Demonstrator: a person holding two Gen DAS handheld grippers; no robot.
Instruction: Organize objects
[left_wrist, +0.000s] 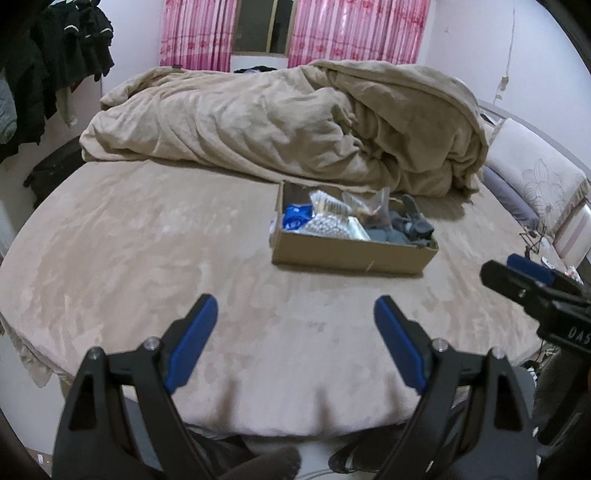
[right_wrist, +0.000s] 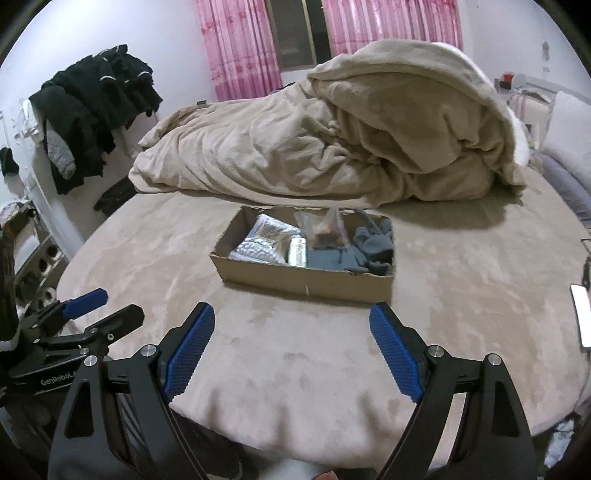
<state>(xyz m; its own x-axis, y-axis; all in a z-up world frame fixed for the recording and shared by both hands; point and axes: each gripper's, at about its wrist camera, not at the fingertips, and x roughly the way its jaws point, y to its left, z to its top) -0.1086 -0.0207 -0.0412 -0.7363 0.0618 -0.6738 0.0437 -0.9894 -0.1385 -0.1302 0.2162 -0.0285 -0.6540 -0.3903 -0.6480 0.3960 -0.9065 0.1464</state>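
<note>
Left wrist view, cardboard box (left_wrist: 347, 256) contents jumbled, blurred, indistinct

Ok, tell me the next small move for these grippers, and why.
Probably bring the right gripper forward toward the cardboard box. Both grippers are open and empty, held above the bed's near edge, and the left gripper is no nearer. The box on the beige bedspread holds a jumble: grey cloth items, a clear plastic bag, bubble wrap. Nothing can be sorted until a gripper reaches it.
</note>
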